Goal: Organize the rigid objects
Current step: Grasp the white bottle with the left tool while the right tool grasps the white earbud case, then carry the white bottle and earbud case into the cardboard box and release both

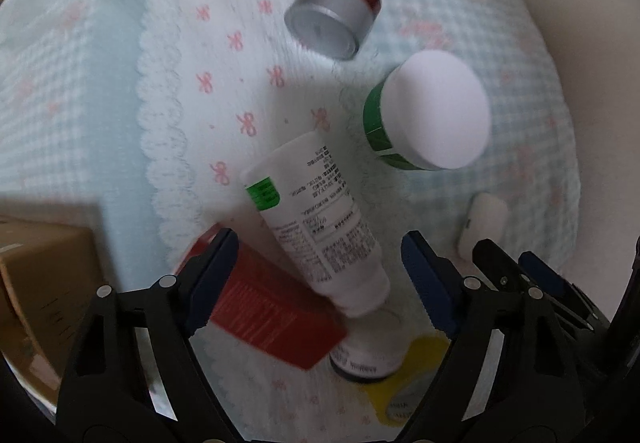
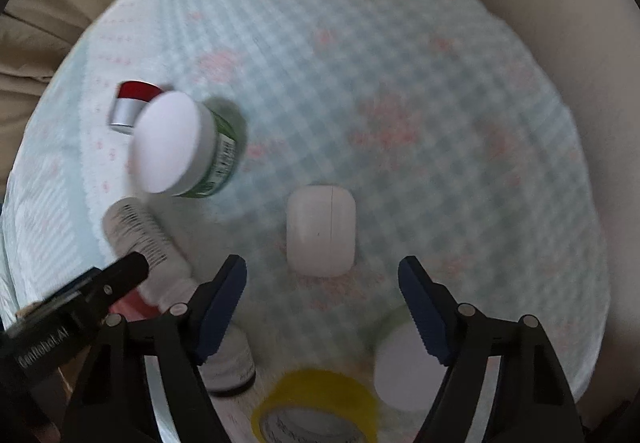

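My left gripper (image 1: pixel 320 279) is open above a white tube (image 1: pixel 316 219) that lies across a red box (image 1: pixel 272 319). A small dark-capped bottle (image 1: pixel 366 359) and a yellow tape roll (image 1: pixel 416 367) lie below it. A green jar with a white lid (image 1: pixel 428 115) and a silver-and-red tin (image 1: pixel 336 15) lie further out. My right gripper (image 2: pixel 322 299) is open just short of a white earbud case (image 2: pixel 321 229). In the right wrist view the green jar (image 2: pixel 180 143), the tin (image 2: pixel 130 105), the tube (image 2: pixel 140 231), the tape roll (image 2: pixel 316 407) and the bottle (image 2: pixel 228 367) also show.
Everything lies on a pale blue checked cloth (image 2: pixel 400 83) with pink bows over a round surface. A cardboard box (image 1: pixel 44 283) stands at the left. A white round lid (image 2: pixel 404 367) sits near my right gripper's right finger. Beige upholstery (image 2: pixel 560 3) surrounds the surface.
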Action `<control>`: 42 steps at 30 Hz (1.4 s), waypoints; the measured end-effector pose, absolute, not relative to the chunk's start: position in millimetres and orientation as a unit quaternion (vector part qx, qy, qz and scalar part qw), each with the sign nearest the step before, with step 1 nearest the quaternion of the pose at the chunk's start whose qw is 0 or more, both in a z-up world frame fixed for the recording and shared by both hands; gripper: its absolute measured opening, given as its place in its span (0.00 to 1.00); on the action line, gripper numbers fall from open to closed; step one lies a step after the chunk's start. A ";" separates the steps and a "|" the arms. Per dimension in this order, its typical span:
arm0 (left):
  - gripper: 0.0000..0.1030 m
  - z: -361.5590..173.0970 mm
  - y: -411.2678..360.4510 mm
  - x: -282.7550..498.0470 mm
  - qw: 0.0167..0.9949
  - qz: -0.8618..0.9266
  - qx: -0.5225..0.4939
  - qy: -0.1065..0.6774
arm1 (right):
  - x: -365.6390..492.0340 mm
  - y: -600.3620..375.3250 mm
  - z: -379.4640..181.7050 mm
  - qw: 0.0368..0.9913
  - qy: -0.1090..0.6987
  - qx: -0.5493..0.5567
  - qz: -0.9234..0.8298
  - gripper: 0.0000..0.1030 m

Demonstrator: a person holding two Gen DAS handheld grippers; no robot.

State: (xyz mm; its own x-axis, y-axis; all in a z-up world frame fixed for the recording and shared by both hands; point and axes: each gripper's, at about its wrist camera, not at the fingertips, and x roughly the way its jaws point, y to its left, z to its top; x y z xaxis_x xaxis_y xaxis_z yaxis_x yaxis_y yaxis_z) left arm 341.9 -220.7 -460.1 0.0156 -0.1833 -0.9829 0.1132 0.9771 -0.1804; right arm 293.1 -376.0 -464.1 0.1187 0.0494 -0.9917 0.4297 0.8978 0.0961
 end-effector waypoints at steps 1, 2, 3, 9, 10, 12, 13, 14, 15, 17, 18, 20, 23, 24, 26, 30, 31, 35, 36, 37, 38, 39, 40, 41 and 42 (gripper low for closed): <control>0.80 -464.3 -222.1 342.9 0.710 -0.103 -0.024 0.696 | 294.1 -376.5 -468.7 0.722 0.653 0.187 -0.133 0.71; 0.80 -469.5 -224.1 344.3 0.708 -0.100 -0.023 0.698 | 295.4 -377.4 -474.7 0.716 0.657 0.191 -0.136 0.69; 0.79 -473.7 -225.7 345.5 0.708 -0.098 -0.023 0.699 | 296.4 -378.0 -477.9 0.714 0.659 0.194 -0.137 0.68; 0.59 -499.2 -232.5 350.4 0.694 -0.079 -0.024 0.715 | 301.6 -382.4 -493.7 0.698 0.669 0.199 -0.161 0.57; 0.59 -504.4 -231.3 350.2 0.695 -0.079 -0.028 0.714 | 301.9 -382.7 -495.2 0.696 0.670 0.195 -0.168 0.53; 0.58 -507.5 -231.6 348.6 0.699 -0.077 -0.029 0.711 | 301.0 -380.4 -495.1 0.697 0.669 0.187 -0.177 0.48; 0.58 -508.7 -233.0 347.4 0.701 -0.076 -0.024 0.709 | 300.3 -378.1 -495.1 0.699 0.668 0.183 -0.179 0.41; 0.58 -509.5 -235.0 345.7 0.704 -0.076 -0.017 0.706 | 299.6 -375.3 -495.7 0.699 0.669 0.178 -0.182 0.40; 0.58 -507.0 -238.4 347.0 0.706 -0.076 -0.013 0.704 | 298.9 -373.9 -495.0 0.699 0.669 0.173 -0.183 0.40; 0.57 -506.5 -241.4 345.9 0.709 -0.077 -0.010 0.700 | 299.9 -370.5 -492.4 0.698 0.670 0.175 -0.183 0.40; 0.57 -500.9 -243.1 347.6 0.710 -0.077 -0.012 0.700 | 300.5 -369.0 -492.4 0.698 0.670 0.176 -0.183 0.40; 0.56 -499.0 -242.2 346.7 0.711 -0.078 -0.018 0.698 | 308.5 -364.5 -495.3 0.698 0.669 0.181 -0.180 0.40; 0.54 -495.9 -244.3 352.2 0.715 -0.080 -0.019 0.694 | 304.7 -367.9 -489.5 0.702 0.666 0.184 -0.173 0.39; 0.53 -490.7 -242.2 351.8 0.718 -0.081 -0.020 0.691 | 303.3 -369.0 -488.0 0.703 0.665 0.186 -0.171 0.39; 0.52 -481.3 -236.9 348.8 0.723 -0.084 -0.020 0.686 | 304.0 -373.0 -486.6 0.705 0.662 0.191 -0.169 0.39; 0.51 -460.3 -232.3 342.3 0.736 -0.090 -0.023 0.671 | 293.6 -378.8 -470.3 0.714 0.651 0.200 -0.162 0.39; 0.51 -454.6 -230.8 341.5 0.739 -0.091 -0.025 0.667 | 292.2 -379.3 -466.1 0.717 0.648 0.200 -0.160 0.39; 0.51 -427.6 -223.3 336.8 0.750 -0.099 -0.032 0.653 | 285.0 -380.3 -441.5 0.731 0.633 0.201 -0.153 0.39; 0.51 -419.0 -221.4 334.2 0.754 -0.102 -0.035 0.649 | 282.0 -380.7 -432.0 0.737 0.628 0.202 -0.151 0.39; 0.51 -409.9 -219.5 331.9 0.756 -0.105 -0.037 0.645 | 280.0 -380.9 -425.7 0.740 0.624 0.202 -0.149 0.39; 0.51 -398.0 -216.4 328.2 0.760 -0.108 -0.039 0.640 | 276.2 -381.4 -413.9 0.745 0.618 0.203 -0.147 0.39; 0.51 -395.1 -210.7 324.5 0.763 -0.111 -0.039 0.636 | 272.9 -382.0 -405.9 0.749 0.614 0.202 -0.145 0.39; 0.51 -385.6 -204.6 317.5 0.768 -0.114 -0.040 0.629 | 270.6 -382.3 -396.9 0.752 0.610 0.202 -0.143 0.39; 0.51 -370.6 -199.5 312.1 0.773 -0.118 -0.041 0.622 | 266.7 -382.1 -386.4 0.757 0.605 0.201 -0.141 0.39; 0.51 -360.7 -196.2 306.7 0.778 -0.120 -0.041 0.615 | 261.4 -381.5 -370.9 0.764 0.598 0.198 -0.137 0.39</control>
State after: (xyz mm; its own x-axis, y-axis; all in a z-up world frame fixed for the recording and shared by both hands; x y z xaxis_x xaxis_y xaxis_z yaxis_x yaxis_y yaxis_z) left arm 306.7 -196.2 -360.7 0.2140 -0.2374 -0.9475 0.1371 0.9677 -0.2114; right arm 261.4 -381.5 -370.9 0.2467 0.0268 -0.9687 0.4463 0.8841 0.1381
